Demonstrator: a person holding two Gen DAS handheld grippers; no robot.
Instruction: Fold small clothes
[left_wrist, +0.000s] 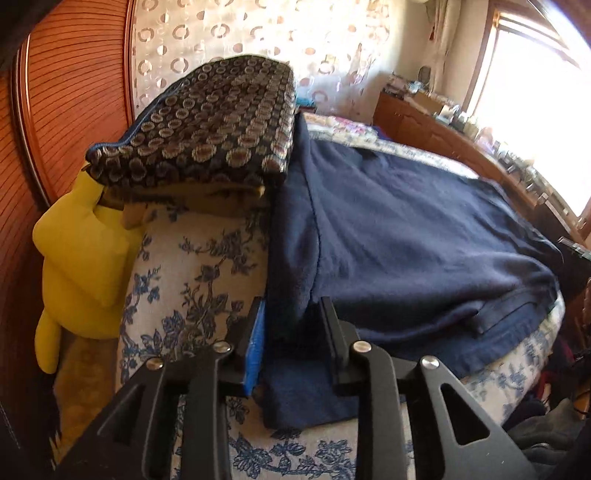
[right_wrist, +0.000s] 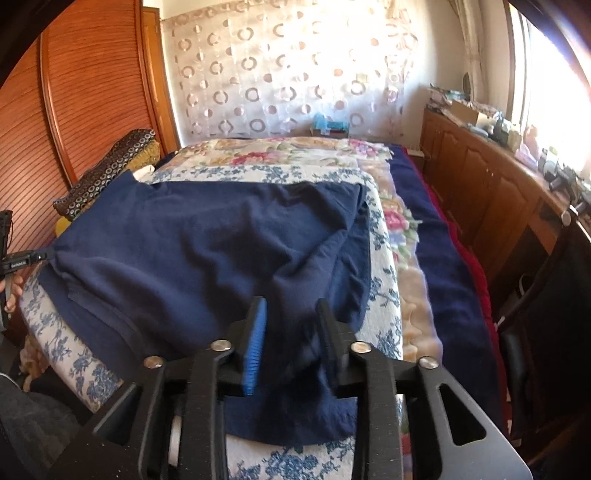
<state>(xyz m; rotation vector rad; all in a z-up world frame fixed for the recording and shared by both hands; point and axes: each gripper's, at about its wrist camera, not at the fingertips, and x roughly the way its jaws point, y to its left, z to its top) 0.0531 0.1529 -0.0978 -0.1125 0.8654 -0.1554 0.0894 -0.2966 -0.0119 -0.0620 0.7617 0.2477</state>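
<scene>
A navy blue garment (left_wrist: 406, 236) lies spread on the blue-flowered white bed cover (left_wrist: 192, 266); it also shows in the right wrist view (right_wrist: 207, 243). My left gripper (left_wrist: 291, 314) has its jaws apart around a raised edge of the garment, with cloth between the fingers. My right gripper (right_wrist: 291, 314) likewise stands with jaws apart around a bunched corner of the garment near the bed's front edge. The left gripper's tip (right_wrist: 22, 260) shows at the garment's far left corner in the right wrist view.
A dark cushion with ring pattern (left_wrist: 207, 125) and a yellow soft toy (left_wrist: 81, 266) sit at the bed's left by a wooden slatted door (left_wrist: 66, 92). A floral blanket (right_wrist: 295, 151) and navy blanket (right_wrist: 443, 258) lie beyond. A cluttered wooden cabinet (right_wrist: 491, 177) runs along the right under the window.
</scene>
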